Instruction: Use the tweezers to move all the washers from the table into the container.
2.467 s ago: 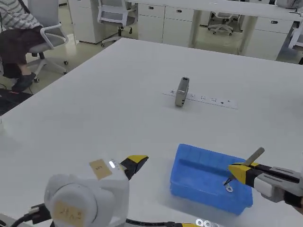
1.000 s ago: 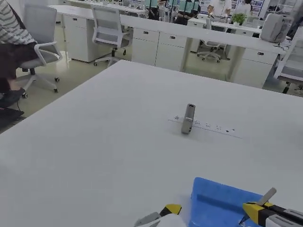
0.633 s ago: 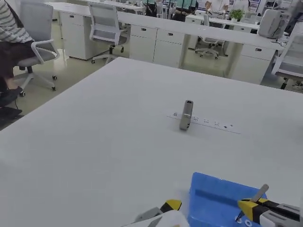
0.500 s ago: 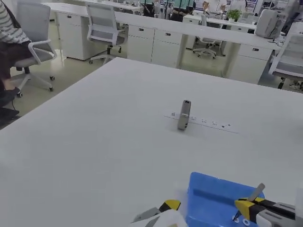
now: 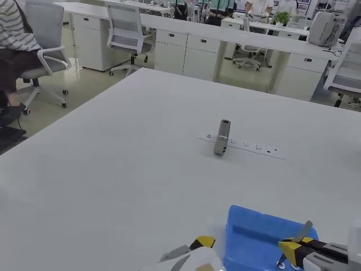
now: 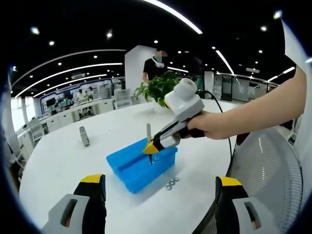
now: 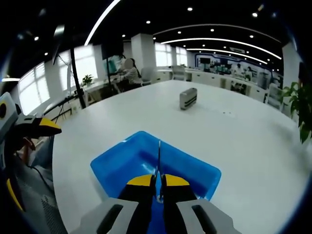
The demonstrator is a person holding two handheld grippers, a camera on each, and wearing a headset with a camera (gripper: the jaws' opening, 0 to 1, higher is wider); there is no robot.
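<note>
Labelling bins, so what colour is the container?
Blue container, clearest in the right gripper view.

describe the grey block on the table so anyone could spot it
Start at the big white table and look beyond the blue container. A small grey block sits on a flat white strip there. Unlike the blue container, it is grey and narrow.

Head view looks down across the table (image 5: 141, 164) — both gripper views face the container (image 6: 131, 170), which all three share.

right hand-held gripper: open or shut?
Shut on the tweezers: the right hand-held gripper has its yellow-tipped jaws nearly together, with the tweezers clamped between them.
</note>
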